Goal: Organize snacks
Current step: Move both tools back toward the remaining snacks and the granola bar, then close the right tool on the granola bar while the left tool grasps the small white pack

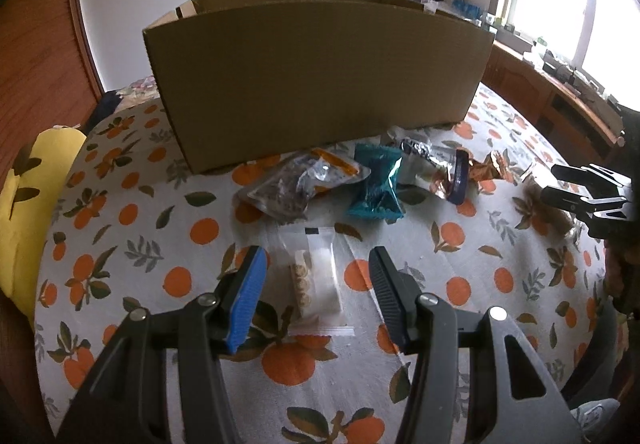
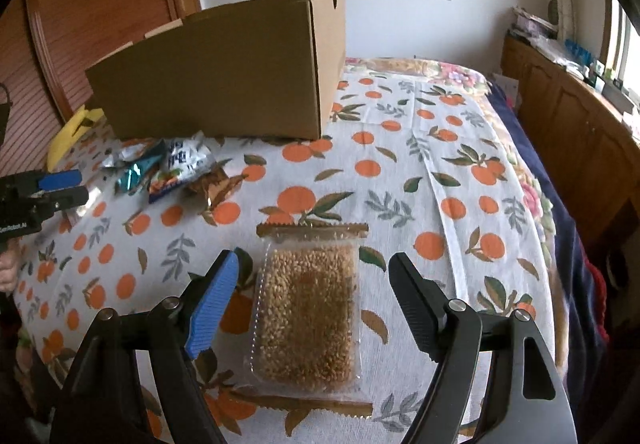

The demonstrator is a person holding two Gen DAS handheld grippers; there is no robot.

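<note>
An open cardboard box (image 1: 316,76) stands on the orange-print tablecloth (image 1: 132,212); it also shows in the right wrist view (image 2: 224,76). My left gripper (image 1: 316,264) is open, its fingers either side of a clear white biscuit packet (image 1: 316,280) lying flat. Beyond it lie a clear dark-snack bag (image 1: 288,188), a teal packet (image 1: 378,188) and foil packets (image 1: 452,168). My right gripper (image 2: 314,268) is open around a clear packet of golden puffed grain bar (image 2: 310,308). The right gripper also shows at the left wrist view's right edge (image 1: 560,180).
A yellow cushion (image 1: 24,212) sits at the table's left edge. The snack pile (image 2: 176,168) lies in front of the box. A wooden cabinet (image 2: 568,116) runs under the window on the right. A bed with dark and floral covers (image 2: 520,116) lies beyond the cloth.
</note>
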